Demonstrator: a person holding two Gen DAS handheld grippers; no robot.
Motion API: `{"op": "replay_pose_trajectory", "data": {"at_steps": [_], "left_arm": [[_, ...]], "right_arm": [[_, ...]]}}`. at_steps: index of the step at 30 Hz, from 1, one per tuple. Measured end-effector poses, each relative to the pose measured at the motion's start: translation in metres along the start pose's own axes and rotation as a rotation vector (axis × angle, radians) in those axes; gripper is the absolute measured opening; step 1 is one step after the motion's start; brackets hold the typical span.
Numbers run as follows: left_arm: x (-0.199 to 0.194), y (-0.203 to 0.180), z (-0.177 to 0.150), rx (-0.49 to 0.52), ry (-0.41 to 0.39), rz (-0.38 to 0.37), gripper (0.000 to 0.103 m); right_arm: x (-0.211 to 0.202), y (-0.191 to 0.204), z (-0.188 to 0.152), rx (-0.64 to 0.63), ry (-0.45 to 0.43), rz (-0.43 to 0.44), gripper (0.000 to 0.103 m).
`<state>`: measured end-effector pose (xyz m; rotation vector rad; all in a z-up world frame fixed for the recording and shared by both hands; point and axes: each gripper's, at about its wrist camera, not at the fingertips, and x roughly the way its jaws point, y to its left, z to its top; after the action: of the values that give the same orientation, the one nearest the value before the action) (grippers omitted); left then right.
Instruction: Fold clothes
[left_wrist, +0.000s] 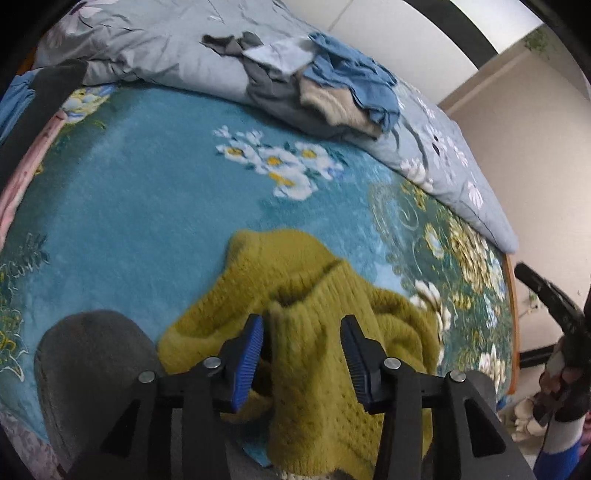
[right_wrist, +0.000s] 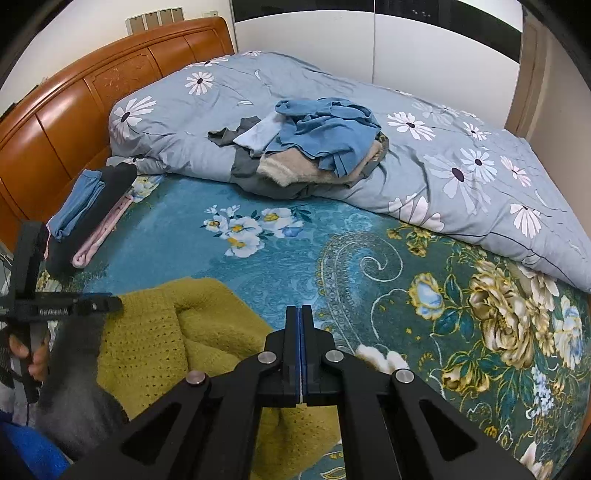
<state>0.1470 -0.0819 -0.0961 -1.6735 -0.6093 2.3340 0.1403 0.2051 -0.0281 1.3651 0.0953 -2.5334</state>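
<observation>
- Sweater (left_wrist: 314, 332): olive-yellow open knit, bunched at the near edge of the bed, on the blanket (left_wrist: 147, 206); part hangs over the edge.
- Left gripper (left_wrist: 302, 325): jaws apart, straddling a raised fold of the knit; not yet clamped.
- Right gripper (right_wrist: 300, 314): jaws pressed together, nothing visible between them, poised just beside the sweater (right_wrist: 166, 332).
- Handling, judged: soft, limp and stretchy, fairly bulky; holes may snag on pads. Best taken at the hem or shoulder seams, two points, then spread flat.
- Blanket: plush teal floral pile, likely grippy underneath.
- Unfolded pile (right_wrist: 317, 147) on the duvet (right_wrist: 461, 155); folded stack (right_wrist: 88, 210) near the wooden headboard (right_wrist: 74, 107).
</observation>
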Motion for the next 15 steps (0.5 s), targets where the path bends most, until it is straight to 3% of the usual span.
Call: {"op": "replay_pose_trajectory", "data": {"at_steps": [6,8,9,11,15], "left_arm": [[0.013,-0.013,-0.011,0.019,0.068,-0.015,0.043],[0.017,-0.016,-0.012,0.030,0.084,-0.015,0.012],[0.019,-0.018,-0.012,0.036,0.093,-0.016,0.010],[0.019,-0.022,-0.009,0.032,0.105,-0.072,0.010],[0.008,-0.029,0.017,-0.044,0.071,-0.264,0.010]], "right_arm": [[0.000,-0.001,-0.004,0.019,0.006,-0.006,0.000],[0.000,-0.003,-0.006,0.028,0.008,-0.010,0.000],[0.000,-0.004,-0.006,0.032,0.008,-0.011,0.000],[-0.001,-0.006,-0.008,0.040,0.008,-0.015,0.000],[-0.002,-0.014,-0.011,0.058,0.009,-0.029,0.000]]}}
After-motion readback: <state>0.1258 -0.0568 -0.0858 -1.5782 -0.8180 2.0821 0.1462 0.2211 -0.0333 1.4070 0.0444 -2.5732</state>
